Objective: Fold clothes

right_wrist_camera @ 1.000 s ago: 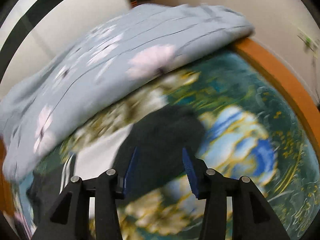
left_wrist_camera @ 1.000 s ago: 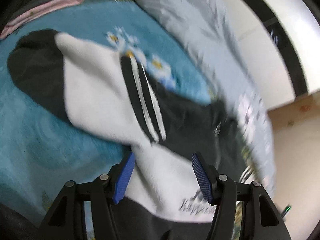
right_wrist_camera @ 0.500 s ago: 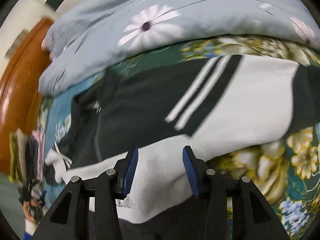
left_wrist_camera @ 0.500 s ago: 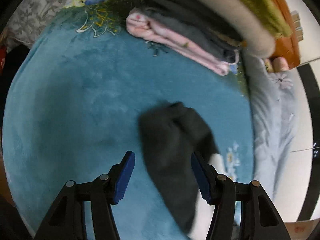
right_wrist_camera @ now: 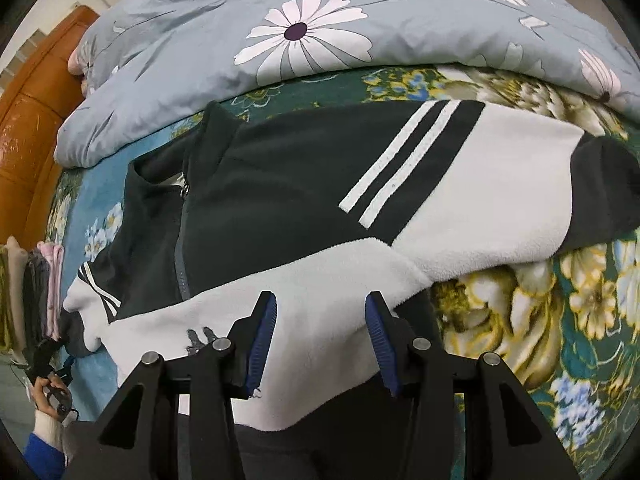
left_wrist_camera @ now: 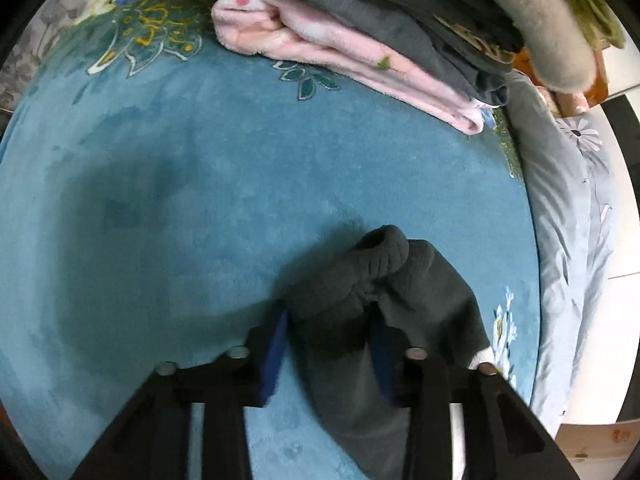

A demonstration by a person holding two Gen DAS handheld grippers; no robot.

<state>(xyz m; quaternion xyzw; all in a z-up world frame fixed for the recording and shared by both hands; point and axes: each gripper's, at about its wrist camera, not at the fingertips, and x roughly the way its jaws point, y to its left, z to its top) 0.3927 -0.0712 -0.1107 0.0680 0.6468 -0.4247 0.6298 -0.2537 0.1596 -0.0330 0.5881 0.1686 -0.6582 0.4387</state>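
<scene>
Left tool (left_wrist_camera: 328, 344) has its blue pads either side of the dark cuff (left_wrist_camera: 360, 276) of the fleece jacket (right_wrist_camera: 288, 184); can't tell if it's actually pinching yet. Right tool (right_wrist_camera: 320, 336) is spread wide over the jacket's white hem, gripping nothing. The jacket lies flat on the teal floral bedspread (left_wrist_camera: 200, 184), zipped, with 2 white stripes on the sleeve running toward 2 o'clock. Further back at 12 there's a folded pile (left_wrist_camera: 360, 40) with a pink piece at the bottom, plus a grey daisy duvet (right_wrist_camera: 320, 20).
</scene>
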